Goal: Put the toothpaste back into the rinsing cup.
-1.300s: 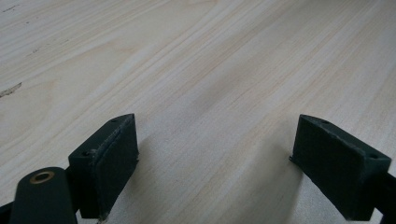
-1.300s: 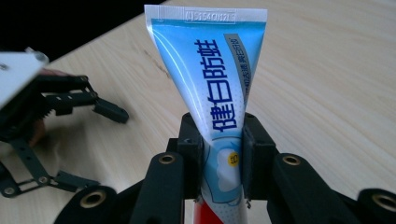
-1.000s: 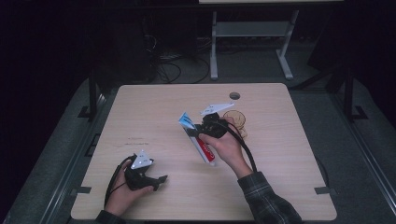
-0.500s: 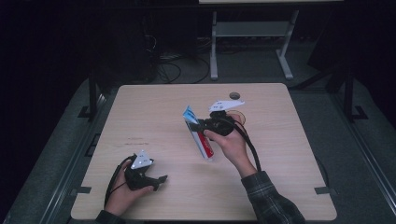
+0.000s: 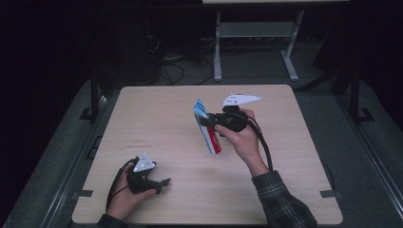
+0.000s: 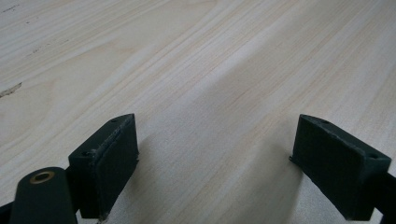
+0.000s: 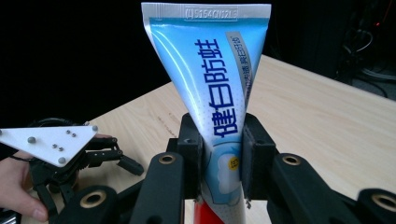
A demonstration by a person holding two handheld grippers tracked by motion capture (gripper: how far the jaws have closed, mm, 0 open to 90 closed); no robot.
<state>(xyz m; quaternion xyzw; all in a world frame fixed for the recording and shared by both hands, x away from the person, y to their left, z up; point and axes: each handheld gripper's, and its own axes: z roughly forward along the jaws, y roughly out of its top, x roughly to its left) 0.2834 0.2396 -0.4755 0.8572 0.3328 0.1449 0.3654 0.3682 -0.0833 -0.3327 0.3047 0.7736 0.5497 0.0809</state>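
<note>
Toothpaste tube (image 7: 219, 93): blue and white with a red lower end, clamped between the jaws, crimped flat end up, lifted clear of the table (image 5: 157, 123), over its middle.
Right gripper (image 5: 212, 122): closed on the tube's middle, pads pressing both sides, tube tilted and crossing the jaws.
Left gripper (image 6: 215, 163): jaws spread wide, nothing between, low over bare wood at the near left corner.
Spacing: left gripper well apart from the tube.

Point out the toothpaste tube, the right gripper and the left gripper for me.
tube (image 7: 219, 88), right gripper view, blue printed body.
right gripper (image 5: 212, 121), high view, at its jaws.
left gripper (image 5: 165, 182), high view, at its jaws.
</note>
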